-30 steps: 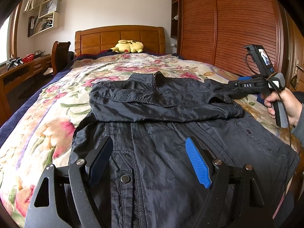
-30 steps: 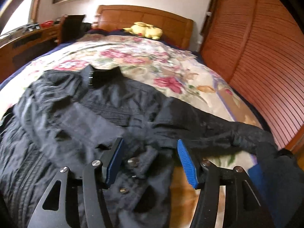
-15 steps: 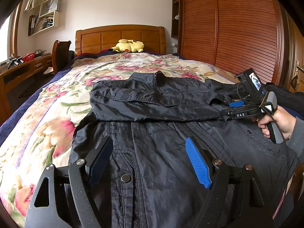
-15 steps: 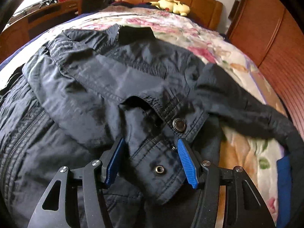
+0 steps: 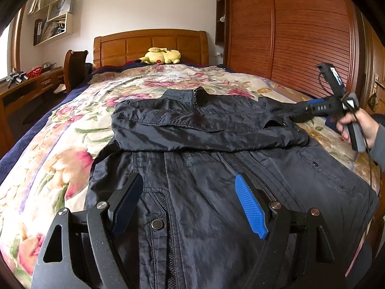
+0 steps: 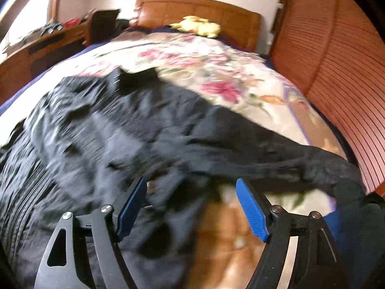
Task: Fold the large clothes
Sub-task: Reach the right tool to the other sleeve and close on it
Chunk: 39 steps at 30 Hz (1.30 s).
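A large black jacket [image 5: 207,173] lies front-up on the floral bedspread [image 5: 60,144], collar toward the headboard. One sleeve [image 5: 204,132] is folded across its chest. The other sleeve [image 6: 276,159] stretches out to the right over the bedspread. My left gripper [image 5: 190,202] is open and empty, hovering above the jacket's lower front. My right gripper [image 6: 192,207] is open and empty above the jacket's right edge, near the folded sleeve's cuff; its view is blurred. It also shows in the left wrist view [image 5: 298,113], held in a hand at the right.
A yellow plush toy [image 5: 160,56] lies by the wooden headboard [image 5: 149,43]. A slatted wooden wardrobe [image 5: 300,29] runs along the right of the bed. A desk [image 5: 28,84] and chair [image 5: 74,65] stand at the left.
My right gripper has lifted up and back from the folded sleeve's cuff, jaws wider, without the cloth. The left gripper and the jacket have not moved.
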Motion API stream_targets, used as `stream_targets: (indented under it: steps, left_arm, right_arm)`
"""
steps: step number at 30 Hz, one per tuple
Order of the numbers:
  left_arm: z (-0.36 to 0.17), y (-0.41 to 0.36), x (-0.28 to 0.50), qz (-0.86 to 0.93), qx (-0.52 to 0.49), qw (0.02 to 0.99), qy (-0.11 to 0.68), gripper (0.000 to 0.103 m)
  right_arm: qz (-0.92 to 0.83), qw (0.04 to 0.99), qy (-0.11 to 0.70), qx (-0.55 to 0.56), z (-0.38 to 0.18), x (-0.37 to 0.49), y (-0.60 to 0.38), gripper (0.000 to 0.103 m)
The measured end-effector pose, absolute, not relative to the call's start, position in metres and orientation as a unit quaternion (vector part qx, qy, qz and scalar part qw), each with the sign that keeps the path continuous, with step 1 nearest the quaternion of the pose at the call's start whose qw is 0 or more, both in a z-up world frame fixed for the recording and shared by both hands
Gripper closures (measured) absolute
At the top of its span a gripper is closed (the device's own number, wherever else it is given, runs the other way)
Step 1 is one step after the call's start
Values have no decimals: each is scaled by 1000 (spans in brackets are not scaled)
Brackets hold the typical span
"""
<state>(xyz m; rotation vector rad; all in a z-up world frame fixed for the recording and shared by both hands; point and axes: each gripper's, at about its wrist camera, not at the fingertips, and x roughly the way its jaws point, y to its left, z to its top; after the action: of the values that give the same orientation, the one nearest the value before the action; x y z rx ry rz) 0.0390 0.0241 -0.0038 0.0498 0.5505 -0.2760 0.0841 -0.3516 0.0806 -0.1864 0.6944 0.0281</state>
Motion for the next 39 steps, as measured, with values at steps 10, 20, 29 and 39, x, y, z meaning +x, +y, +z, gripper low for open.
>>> stream_targets:
  steps: [10,20,29,39]
  left_arm:
    - [-5,21,44,-142,26,949,280,23]
    - [-8,20,47,-147,25,945,290,23]
    - [-10,19,50,-149,27,943,296,23]
    - [-9,18,51,-149,27,943,296,23]
  right_arm:
    - [-79,924,375,-9,47,128,-433,24]
    - [-156,902,401,-47,15,178,-445,24]
    - [-200,890,400,-91,6,201,-441,24]
    - [-145,901,409,6,-4,212,-466,66]
